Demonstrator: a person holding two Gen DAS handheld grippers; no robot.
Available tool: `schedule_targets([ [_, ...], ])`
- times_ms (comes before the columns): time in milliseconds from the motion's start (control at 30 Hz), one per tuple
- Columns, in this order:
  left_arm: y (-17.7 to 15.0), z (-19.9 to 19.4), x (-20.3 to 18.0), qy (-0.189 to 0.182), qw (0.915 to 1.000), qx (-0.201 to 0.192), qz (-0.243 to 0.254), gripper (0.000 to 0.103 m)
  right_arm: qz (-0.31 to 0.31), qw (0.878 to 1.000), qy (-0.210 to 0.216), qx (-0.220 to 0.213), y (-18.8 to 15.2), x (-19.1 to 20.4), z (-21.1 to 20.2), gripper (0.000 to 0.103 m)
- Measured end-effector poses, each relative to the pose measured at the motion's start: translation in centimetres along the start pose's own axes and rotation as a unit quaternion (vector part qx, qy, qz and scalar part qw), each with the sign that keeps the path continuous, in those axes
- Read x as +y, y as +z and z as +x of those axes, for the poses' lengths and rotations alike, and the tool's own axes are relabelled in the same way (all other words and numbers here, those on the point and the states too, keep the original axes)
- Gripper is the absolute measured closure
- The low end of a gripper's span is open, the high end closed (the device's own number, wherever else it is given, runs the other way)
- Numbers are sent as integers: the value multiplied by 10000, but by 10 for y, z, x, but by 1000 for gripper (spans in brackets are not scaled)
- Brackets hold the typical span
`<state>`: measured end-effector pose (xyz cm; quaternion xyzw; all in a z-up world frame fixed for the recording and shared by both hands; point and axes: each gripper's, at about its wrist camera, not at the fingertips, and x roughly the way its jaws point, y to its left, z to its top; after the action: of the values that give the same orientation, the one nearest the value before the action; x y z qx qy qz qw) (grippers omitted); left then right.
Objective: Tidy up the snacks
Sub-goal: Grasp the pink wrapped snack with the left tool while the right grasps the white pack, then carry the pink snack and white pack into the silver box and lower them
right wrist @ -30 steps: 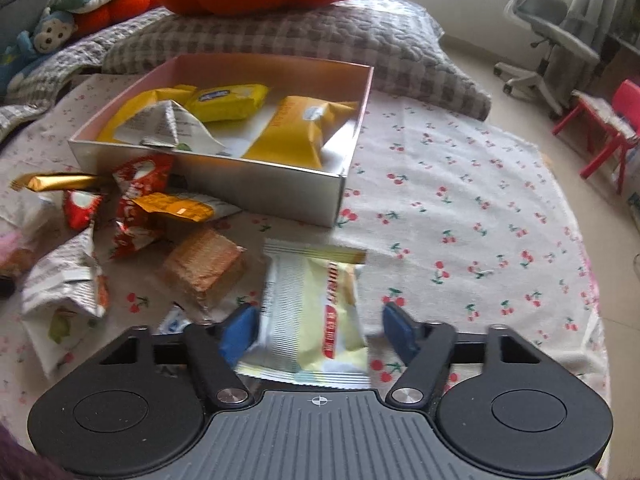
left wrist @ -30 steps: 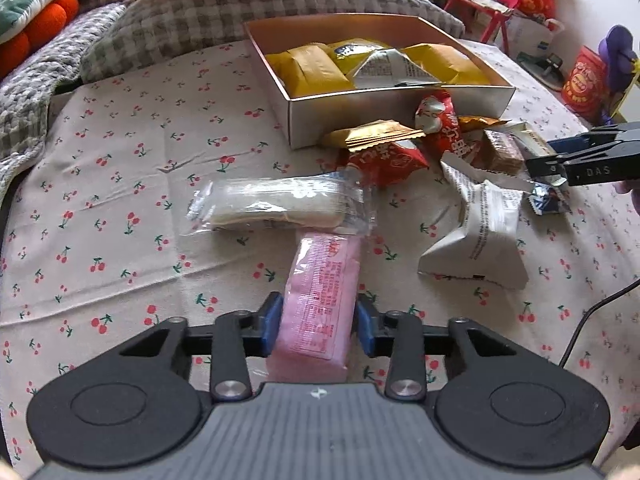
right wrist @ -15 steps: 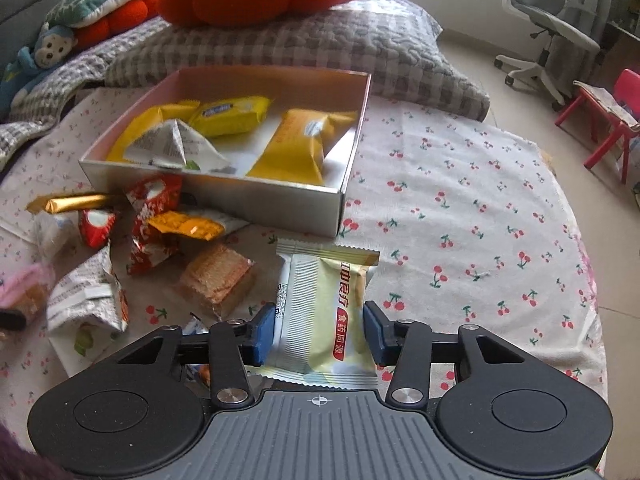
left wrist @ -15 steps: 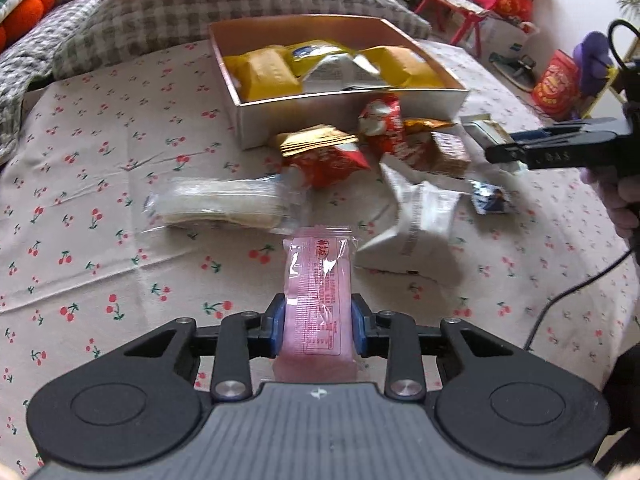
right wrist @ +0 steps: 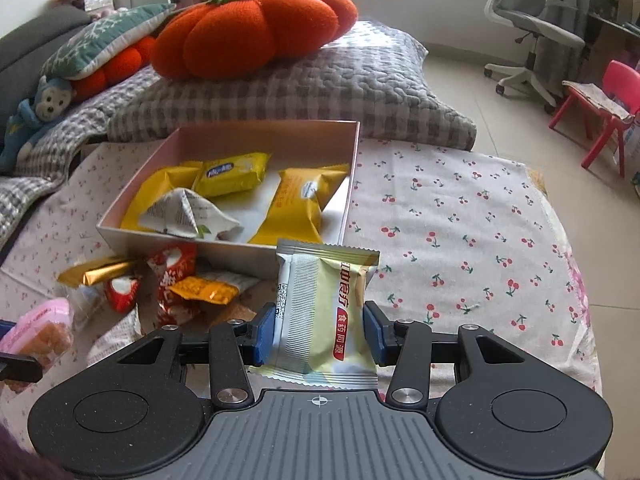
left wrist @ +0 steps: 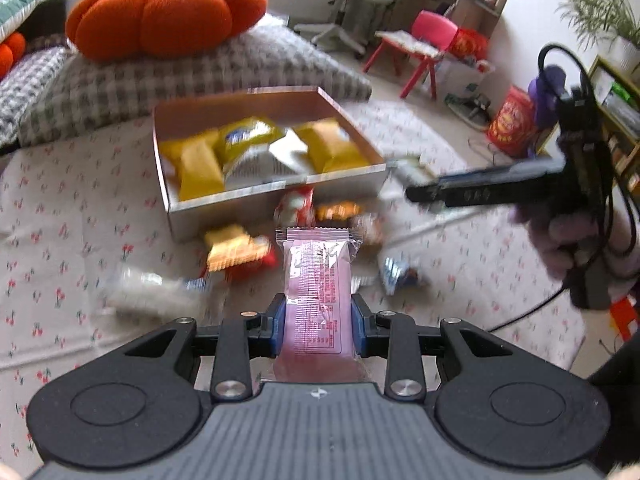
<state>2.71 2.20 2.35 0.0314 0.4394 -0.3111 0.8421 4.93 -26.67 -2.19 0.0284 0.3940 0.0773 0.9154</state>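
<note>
Two packets are up off the table at once, one in each tool. The left gripper (left wrist: 318, 322) has its blue pads clamped on the sides of a pink, see-through plastic snack packet (left wrist: 318, 280), whose long axis runs straight ahead along the fingers, its crimped far end pointing at the open shallow cardboard box (left wrist: 276, 194). The right gripper (right wrist: 318, 334) is likewise closed on a pale yellow-and-silver foil packet with a red label (right wrist: 326, 312), held upright with its long axis forward and its top seam just short of the box's near wall (right wrist: 224, 246).

What the coming move seems to turn on is that the box lies dead ahead of both sets of jaws and lower than the held packets. From the right wrist view the right-hand packet looks the nearer of the two to the rim, so that hand probably has the shorter carry, though the left view is smeared with motion and I cannot be sure of the gap.

Inside the box lie several yellow wrapped snacks (right wrist: 232, 174) and a white, newsprint-patterned triangular pouch (right wrist: 180, 216), leaving a bare strip near the right wall. Loose red, gold and orange wrappers (right wrist: 176, 280) lie on the cherry-print tablecloth (right wrist: 460, 216) in front of the box.
</note>
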Motion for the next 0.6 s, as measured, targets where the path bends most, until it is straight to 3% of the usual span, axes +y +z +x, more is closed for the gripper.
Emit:
schedule_targets([
  [200,26,8,2,236,9987,-354,-278,74,87,9999,56,-91,13,9,2,58],
  [300,40,21,11,517,9949,-581,-643,74,179,9997,19,-144,22,11,9,58],
  [433,58,35,22,573,9877,-721,-1261,74,410,9991,61,-99,35,13,20,58],
  [600,71,46,25,808,9797,-1047,-1508,74,617,9978,162,-150,48,17,29,58],
])
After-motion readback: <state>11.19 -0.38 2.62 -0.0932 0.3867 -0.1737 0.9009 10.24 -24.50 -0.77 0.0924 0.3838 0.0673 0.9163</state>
